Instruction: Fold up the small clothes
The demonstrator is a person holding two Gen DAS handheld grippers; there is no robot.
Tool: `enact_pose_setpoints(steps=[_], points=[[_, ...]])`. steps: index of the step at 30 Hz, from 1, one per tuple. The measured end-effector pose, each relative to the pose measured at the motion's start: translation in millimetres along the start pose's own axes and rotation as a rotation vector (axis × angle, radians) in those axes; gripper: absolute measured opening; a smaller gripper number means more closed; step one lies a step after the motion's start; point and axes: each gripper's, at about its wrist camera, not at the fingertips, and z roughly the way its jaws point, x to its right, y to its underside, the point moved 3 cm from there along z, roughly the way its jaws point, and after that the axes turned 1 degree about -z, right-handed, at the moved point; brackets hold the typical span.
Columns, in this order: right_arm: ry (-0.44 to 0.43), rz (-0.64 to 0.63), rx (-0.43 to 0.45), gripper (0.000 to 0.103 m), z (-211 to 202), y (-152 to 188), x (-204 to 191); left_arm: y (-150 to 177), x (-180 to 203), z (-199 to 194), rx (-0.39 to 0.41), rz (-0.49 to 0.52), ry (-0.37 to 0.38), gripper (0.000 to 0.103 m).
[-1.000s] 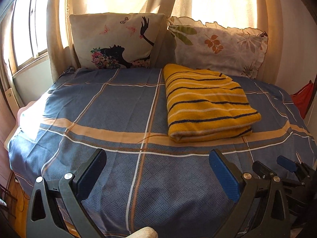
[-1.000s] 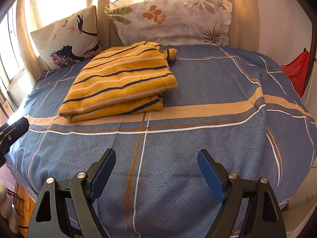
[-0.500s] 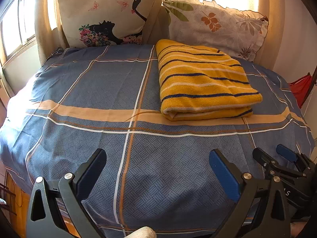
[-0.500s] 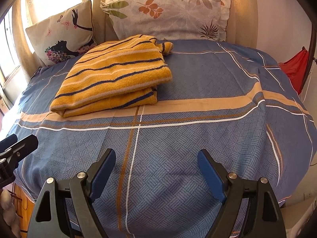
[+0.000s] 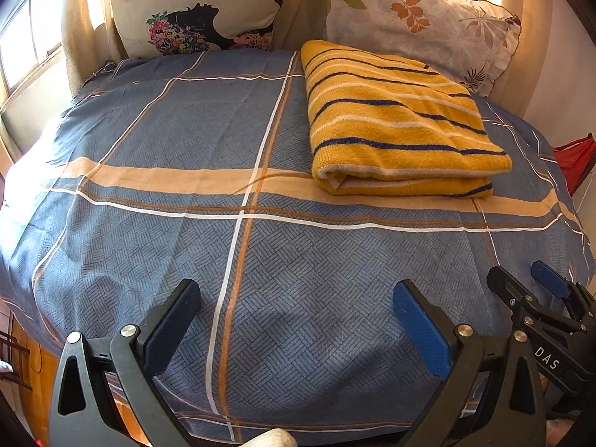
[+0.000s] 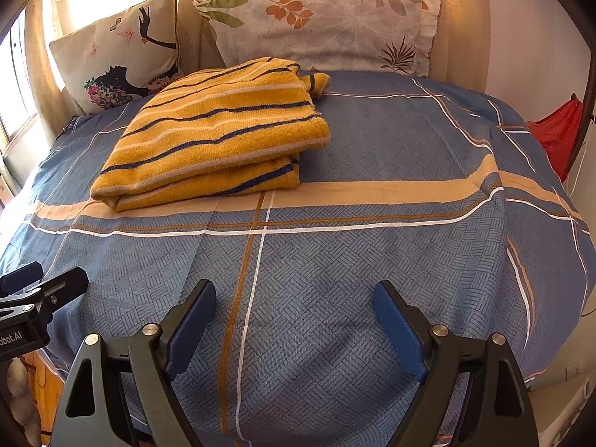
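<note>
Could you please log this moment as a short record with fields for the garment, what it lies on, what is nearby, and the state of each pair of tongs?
garment: yellow striped garment, folded into a layered stack
surface: blue checked bedsheet
behind garment: leaf-print pillow and silhouette cushion, both against the curtain
far right: red cloth beyond the bed edge
left tongs: open, empty, above the sheet, apart from the garment
right tongs: open, empty, above the sheet, apart from the garment

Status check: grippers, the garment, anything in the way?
Left gripper and right gripper: jaws open, empty. Yellow knit garment with navy and white stripes: folded on blue plaid bedsheet. Nothing between.
</note>
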Motion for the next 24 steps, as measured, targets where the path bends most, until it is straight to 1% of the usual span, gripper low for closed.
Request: enact_pose_setpoints(steps=[17, 24], points=[[-0.004, 0.006, 0.023, 0.091, -4.3, -1.5, 0.0, -0.1, -0.2, 2.2, -0.005, 0.001, -0.002, 0.103], [-0.005, -0.003, 0.017, 0.091, -2.5, -1.6, -1.6, -0.9, 1.2, 1.9, -0.002, 0.003, -0.002, 0.103]])
